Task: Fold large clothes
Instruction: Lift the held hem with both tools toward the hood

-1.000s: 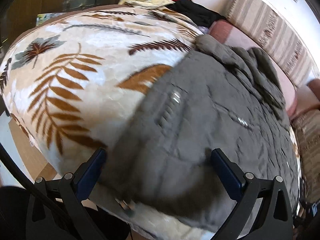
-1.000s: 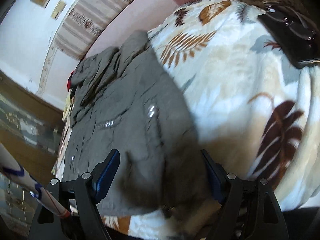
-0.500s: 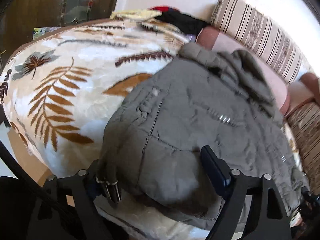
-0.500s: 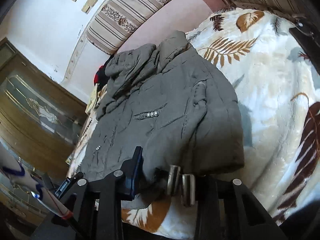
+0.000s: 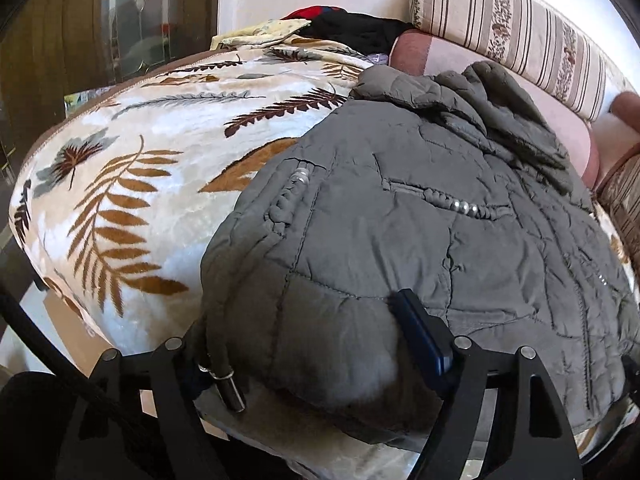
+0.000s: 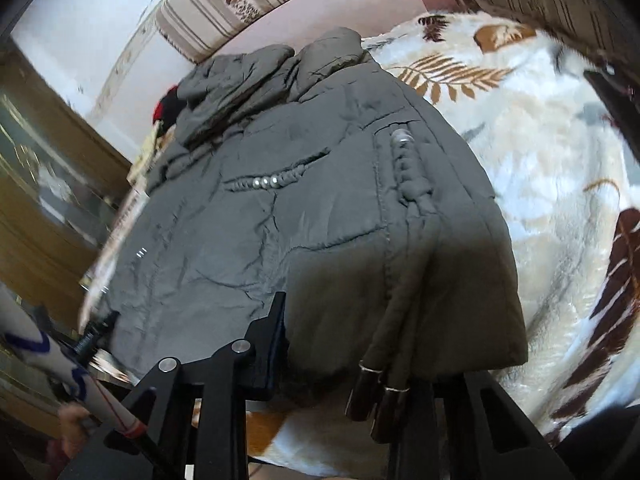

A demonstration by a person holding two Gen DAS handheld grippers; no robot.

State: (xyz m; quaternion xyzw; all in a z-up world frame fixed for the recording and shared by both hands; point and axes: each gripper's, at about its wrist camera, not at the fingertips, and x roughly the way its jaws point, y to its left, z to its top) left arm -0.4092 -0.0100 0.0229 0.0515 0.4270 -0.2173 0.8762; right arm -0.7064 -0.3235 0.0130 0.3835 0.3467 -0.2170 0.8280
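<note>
Your left gripper (image 5: 316, 344) and closing right gripper (image 6: 356, 344) both clamp the jacket (image 5: 400, 220) hem, its length running straight ahead toward the hood (image 5: 500, 108).

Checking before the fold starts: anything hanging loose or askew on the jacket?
Yes. Two drawstring toggles dangle off the grey jacket hem beside the closing right gripper, and its hood lies bunched against the sofa.

A grey quilted jacket (image 5: 400, 216) is spread on a white blanket with brown leaf prints (image 5: 132, 184). Its padded hem is pinched by the left gripper (image 5: 316, 344), and a metal-tipped drawstring (image 5: 224, 376) is seen beside the left finger. A striped cushion (image 5: 508, 32) is placed behind the jacket.
</note>
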